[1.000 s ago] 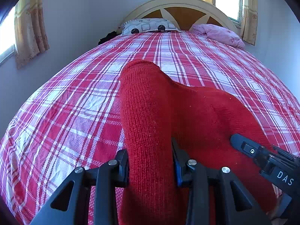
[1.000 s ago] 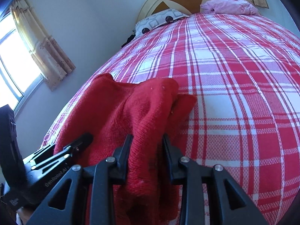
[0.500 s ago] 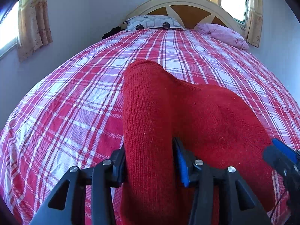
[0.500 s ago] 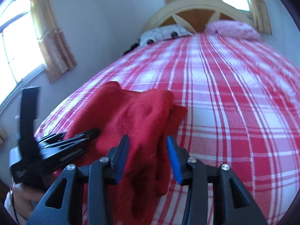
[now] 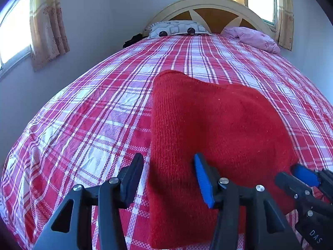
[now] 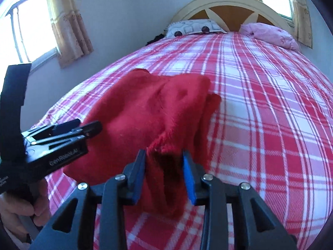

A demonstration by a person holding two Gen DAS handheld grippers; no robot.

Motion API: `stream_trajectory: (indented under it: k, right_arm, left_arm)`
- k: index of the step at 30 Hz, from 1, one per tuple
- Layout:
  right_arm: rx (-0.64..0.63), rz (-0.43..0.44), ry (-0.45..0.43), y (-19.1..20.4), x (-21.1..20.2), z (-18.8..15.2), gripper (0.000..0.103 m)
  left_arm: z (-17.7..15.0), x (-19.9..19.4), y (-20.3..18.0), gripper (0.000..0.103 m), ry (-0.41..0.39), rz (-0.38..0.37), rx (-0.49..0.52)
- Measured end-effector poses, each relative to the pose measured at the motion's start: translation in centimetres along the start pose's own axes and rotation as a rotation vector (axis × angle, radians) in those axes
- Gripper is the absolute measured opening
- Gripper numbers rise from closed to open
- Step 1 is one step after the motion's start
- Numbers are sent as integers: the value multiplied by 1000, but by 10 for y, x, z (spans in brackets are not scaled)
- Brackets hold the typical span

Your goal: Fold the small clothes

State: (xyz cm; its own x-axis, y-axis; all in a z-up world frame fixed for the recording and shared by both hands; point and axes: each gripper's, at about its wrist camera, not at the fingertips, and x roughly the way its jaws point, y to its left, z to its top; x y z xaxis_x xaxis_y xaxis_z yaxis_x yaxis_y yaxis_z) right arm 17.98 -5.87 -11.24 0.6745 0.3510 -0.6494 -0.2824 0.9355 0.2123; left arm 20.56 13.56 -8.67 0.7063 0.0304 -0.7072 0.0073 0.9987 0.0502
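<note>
One red knit garment [image 5: 218, 129] is lying on the bed [image 5: 93, 114], near the foot end. Its long axis is running roughly from the foot of the bed toward the headboard [image 5: 210, 10], with the narrower rounded end pointing at the headboard. Fabric is looking folded over, thick, ribbed knit on the left side, fuzzier texture across the rest. In the right wrist view the garment [image 6: 149, 108] is showing a bunched, doubled edge with a dark opening at the near end, and a small flap sticking out on its right side.

Left tongs [image 5: 169, 177] are spread wide, released, gripping nothing; the left finger is sitting over the plaid sheet, the blue-padded right finger over the red knit. Right tongs [image 6: 164, 168] are parted too, released, with the garment's near bunched edge sitting between the fingers, touching or almost touching the pads; cannot tell which. Right tongs [image 5: 299, 179] are also showing at the garment's right edge in the left view, left tongs [image 6: 83, 128] at its left edge in the right view.

Patterned pillow [image 5: 177, 28] and pink bundle [image 5: 254, 38] are sitting by the headboard, well apart from the garment.
</note>
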Motion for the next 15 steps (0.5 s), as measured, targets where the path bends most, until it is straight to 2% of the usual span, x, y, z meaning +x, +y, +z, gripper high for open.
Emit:
stream_trajectory:
  k: [4, 7, 8, 9, 11, 13, 15]
  right_arm:
    - [69, 29, 52, -18, -2, -15, 38]
    - [92, 62, -2, -25, -20, -11, 38]
    - [104, 76, -32, -28, -27, -7, 48]
    - [126, 93, -82, -33, -37, 2, 68]
    - [166, 122, -151, -41, -47, 21, 93]
    - [174, 159, -166, -47, -44, 44, 95]
    - [160, 152, -139, -50, -28, 66, 90]
  left_arm:
    - [-3, -2, -2, 54, -4, -5, 18]
    - [-9, -2, -2, 65, -14, 15, 26]
    - [-11, -2, -2, 66, -17, 20, 26]
    - [-13, -2, -1, 66, -17, 18, 25]
    - [-13, -4, 1, 66, -5, 12, 17]
    - [-11, -16, 6, 66, -16, 21, -14]
    - [-8, -31, 11, 66, -75, 34, -29]
